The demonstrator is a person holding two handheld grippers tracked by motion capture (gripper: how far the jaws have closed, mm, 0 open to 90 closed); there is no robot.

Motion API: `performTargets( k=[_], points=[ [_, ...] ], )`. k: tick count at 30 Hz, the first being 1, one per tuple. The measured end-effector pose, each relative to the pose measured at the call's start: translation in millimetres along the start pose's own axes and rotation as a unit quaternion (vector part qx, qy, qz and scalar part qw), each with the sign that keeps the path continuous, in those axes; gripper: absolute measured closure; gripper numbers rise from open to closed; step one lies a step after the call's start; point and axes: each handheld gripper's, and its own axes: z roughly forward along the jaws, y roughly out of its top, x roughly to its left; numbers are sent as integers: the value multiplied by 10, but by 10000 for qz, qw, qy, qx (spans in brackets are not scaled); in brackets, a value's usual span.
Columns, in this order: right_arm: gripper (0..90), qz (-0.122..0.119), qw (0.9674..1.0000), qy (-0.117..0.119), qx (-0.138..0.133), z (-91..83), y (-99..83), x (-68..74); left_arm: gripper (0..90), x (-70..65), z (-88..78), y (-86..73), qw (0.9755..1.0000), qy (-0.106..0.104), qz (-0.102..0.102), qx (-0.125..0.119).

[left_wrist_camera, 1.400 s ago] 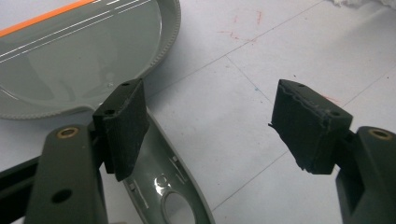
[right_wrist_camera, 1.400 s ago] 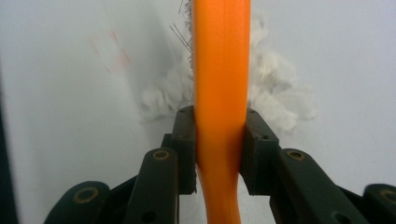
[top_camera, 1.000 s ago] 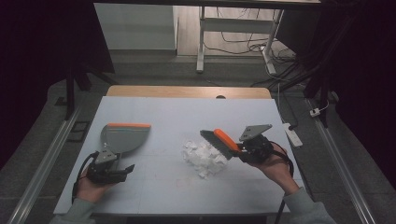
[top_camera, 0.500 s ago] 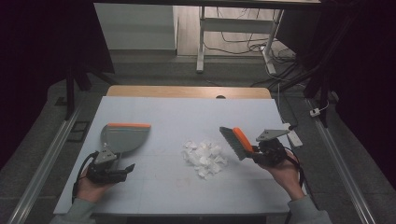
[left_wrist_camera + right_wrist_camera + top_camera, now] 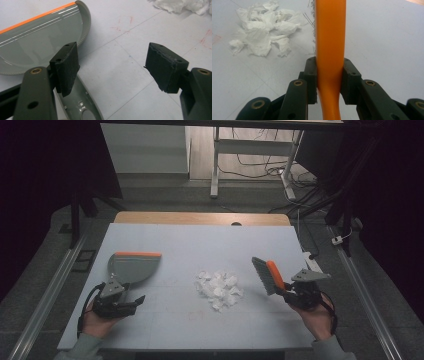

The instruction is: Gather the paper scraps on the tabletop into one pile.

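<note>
A grey dustpan [image 5: 134, 266] with an orange lip lies flat at the table's left. My left gripper [image 5: 131, 301] rests just in front of it, open, its jaws apart over the dustpan's handle [image 5: 80, 105]. A pile of white paper scraps [image 5: 218, 288] sits mid-table. To its right, my right gripper [image 5: 290, 292] is shut on the orange handle of a hand brush [image 5: 268, 275], whose grey bristles face the pile. In the right gripper view the orange brush handle [image 5: 330, 37] runs up between the pads, with the paper scraps [image 5: 264, 30] at upper left.
The light blue table mat [image 5: 190, 245] ends in a wooden strip [image 5: 200, 218] at the far edge. Bare mat lies between dustpan and pile. A white power strip [image 5: 312, 263] lies off the table's right edge. Faint red marks [image 5: 122, 22] show on the mat.
My right gripper has carried the brush rightward, off the paper pile and toward the table's right side. The left gripper and dustpan have stayed put.
</note>
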Motion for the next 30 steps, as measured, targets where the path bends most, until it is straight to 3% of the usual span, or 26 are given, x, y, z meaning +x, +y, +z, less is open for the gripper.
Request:
performTargets(
  k=[6, 11, 17, 30],
  points=[
    [702, -36, 9999, -86, -113, -19, -96, 0, 277, -30, -1, 7, 10000, -52, 40, -10],
    [701, -50, 9999, -22, -128, -27, -152, -2, 276, -46, 9, 13, 9999, -95, 46, -14],
    [701, -159, 9998, -10, -78, 14, -155, 20, 275, -68, 12, 19, 9999, -111, 80, -9],
    [701, -163, 9998, 28, -150, -21, -135, 19, 275, -78, 16, 19, 9999, -112, 95, -7]
  ],
)
